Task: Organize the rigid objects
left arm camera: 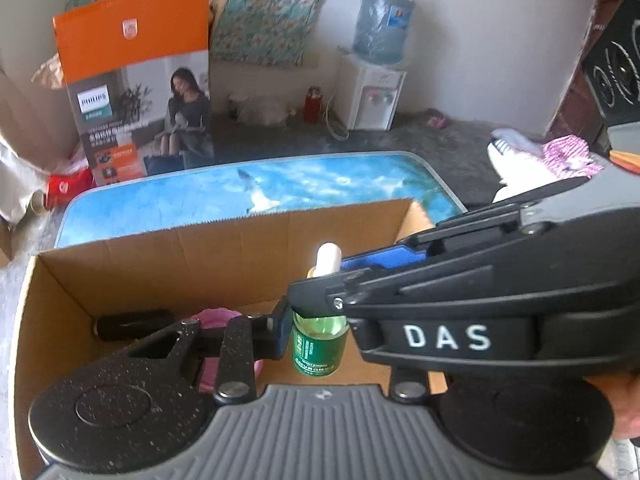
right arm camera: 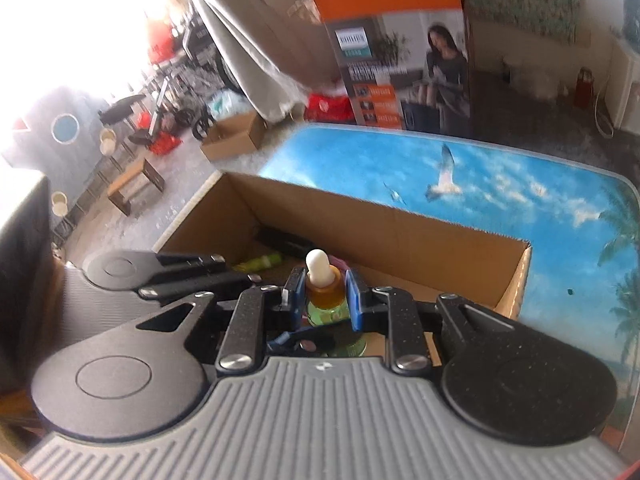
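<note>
A green dropper bottle (left arm camera: 319, 336) with a white rubber bulb and an amber neck is held upright over the open cardboard box (left arm camera: 224, 248), and both grippers have hold of it. In the right wrist view, the right hand-held gripper (right arm camera: 322, 300) is nearly closed, its blue pads pressing on either side of the bottle's amber neck (right arm camera: 322, 292), just under the bulb. The left hand-held gripper (left arm camera: 320, 332) grips lower down, on the green body; its left pad (left arm camera: 282, 330) lies against the glass, while its right finger is hidden behind the right gripper's black body, which crosses in from the right (the letters DAS show on it). In the right wrist view the left gripper's fingers reach in from the left, below the right one.

The box sits on a desk (right arm camera: 500, 184) printed with blue sky, seagulls and palms, at its near left part. Inside the box, at the far left, lies a dark cylinder (left arm camera: 132, 322); a pink round object (left arm camera: 216, 320) lies nearer, partly hidden by the left gripper's linkage, and something yellow-green (right arm camera: 260, 261) shows in the right wrist view.

Beyond the desk stands a tall orange and grey Philips carton (left arm camera: 136, 92) on the floor, and further right a white water dispenser (left arm camera: 374, 92) with a blue bottle on top.
</note>
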`<state>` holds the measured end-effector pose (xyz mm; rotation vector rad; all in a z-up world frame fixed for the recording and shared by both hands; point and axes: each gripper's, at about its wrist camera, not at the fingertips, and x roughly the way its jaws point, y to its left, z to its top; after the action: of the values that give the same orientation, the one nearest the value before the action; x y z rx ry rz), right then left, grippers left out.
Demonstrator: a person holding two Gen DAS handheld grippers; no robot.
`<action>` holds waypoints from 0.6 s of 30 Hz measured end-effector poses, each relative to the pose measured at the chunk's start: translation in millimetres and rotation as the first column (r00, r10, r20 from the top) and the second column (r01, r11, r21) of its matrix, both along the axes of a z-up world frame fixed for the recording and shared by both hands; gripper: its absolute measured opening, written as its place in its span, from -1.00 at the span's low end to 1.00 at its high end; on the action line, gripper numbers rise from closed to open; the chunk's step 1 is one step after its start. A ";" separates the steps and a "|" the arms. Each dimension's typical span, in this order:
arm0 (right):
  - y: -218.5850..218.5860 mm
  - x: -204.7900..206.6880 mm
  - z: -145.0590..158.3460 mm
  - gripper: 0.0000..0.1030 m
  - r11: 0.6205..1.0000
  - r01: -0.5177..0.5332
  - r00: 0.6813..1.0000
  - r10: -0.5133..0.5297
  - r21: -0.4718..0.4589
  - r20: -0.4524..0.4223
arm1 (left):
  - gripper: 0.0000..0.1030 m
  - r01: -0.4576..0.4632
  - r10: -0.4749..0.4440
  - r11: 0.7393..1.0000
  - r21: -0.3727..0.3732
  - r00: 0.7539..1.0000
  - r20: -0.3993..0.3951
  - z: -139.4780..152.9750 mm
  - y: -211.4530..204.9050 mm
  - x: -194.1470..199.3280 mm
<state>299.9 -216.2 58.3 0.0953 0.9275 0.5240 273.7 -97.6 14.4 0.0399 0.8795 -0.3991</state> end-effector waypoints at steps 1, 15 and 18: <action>-1.4 8.6 -6.4 -0.61 1.000 0.003 1.000 -0.003 0.001 -0.018 | -0.35 -0.002 0.002 1.000 -0.002 1.000 -0.014 -3.5 -1.0 5.3; 7.9 55.3 -54.6 -0.57 0.992 -0.018 0.997 0.008 -0.125 -0.080 | -0.29 -0.006 0.003 1.000 -0.023 0.991 -0.133 -32.2 -1.3 29.1; 11.7 55.9 -57.0 -0.54 0.989 -0.022 0.997 0.010 -0.144 -0.081 | -0.14 -0.015 0.013 1.000 -0.019 0.992 -0.128 -30.2 1.4 28.7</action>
<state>355.8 -204.6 1.4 -0.0225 1.0430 0.4691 302.4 -96.2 -15.8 -0.0106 1.0015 -0.4005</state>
